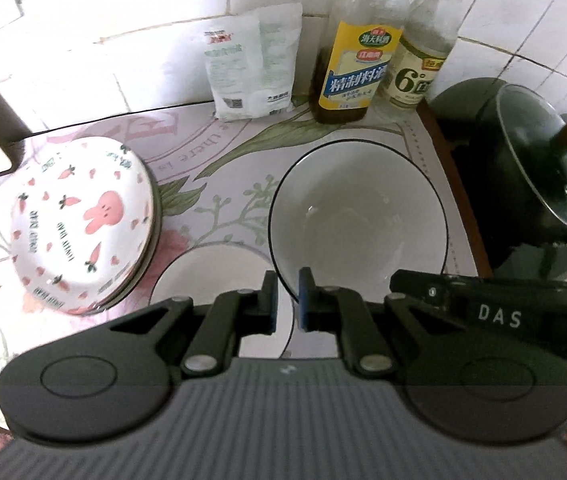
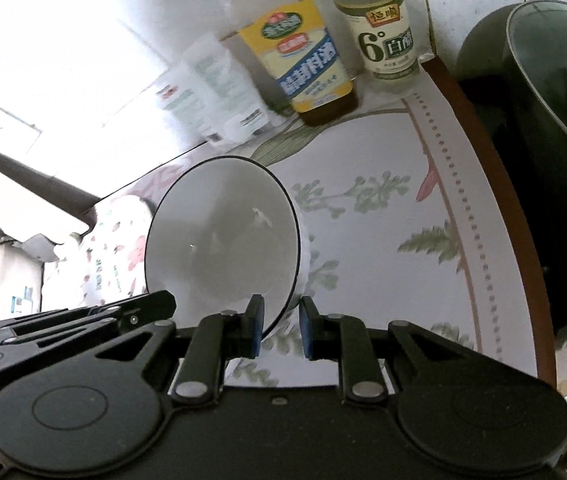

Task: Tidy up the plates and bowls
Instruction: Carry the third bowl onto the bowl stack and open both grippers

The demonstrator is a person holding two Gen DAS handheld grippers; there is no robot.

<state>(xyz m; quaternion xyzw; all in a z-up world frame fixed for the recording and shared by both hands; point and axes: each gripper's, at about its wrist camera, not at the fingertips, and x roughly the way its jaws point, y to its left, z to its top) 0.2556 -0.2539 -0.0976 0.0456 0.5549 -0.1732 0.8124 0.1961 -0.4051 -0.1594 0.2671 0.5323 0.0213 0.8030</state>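
Gripping rim: white bowl (image 1: pixel 357 216) held by left gripper (image 1: pixel 287 300), apparently for stacking; second bowl (image 2: pixel 223 236) pinched, tilted above tablecloth (image 2: pixel 383 220), by right gripper (image 2: pixel 281 330) (both nearly closed). Rabbit plates (image 1: pixel 79 224) stacked aside.

The bowl (image 1: pixel 359 216) was plain white with a thin black line round the rim, same as the second bowl (image 1: pixel 207 276) next to it. The stacked plates (image 1: pixel 83 220) were white with pink bunnies, little carrots and hearts all over. The tablecloth (image 2: pixel 383 216) was pale with green leafy sprigs, pink flowers and a dotted border. One bottle (image 1: pixel 351 68) had a yellow and blue label, the other bottle (image 1: pixel 423 52) a yellow cap. The pot (image 1: pixel 523 168) was black.
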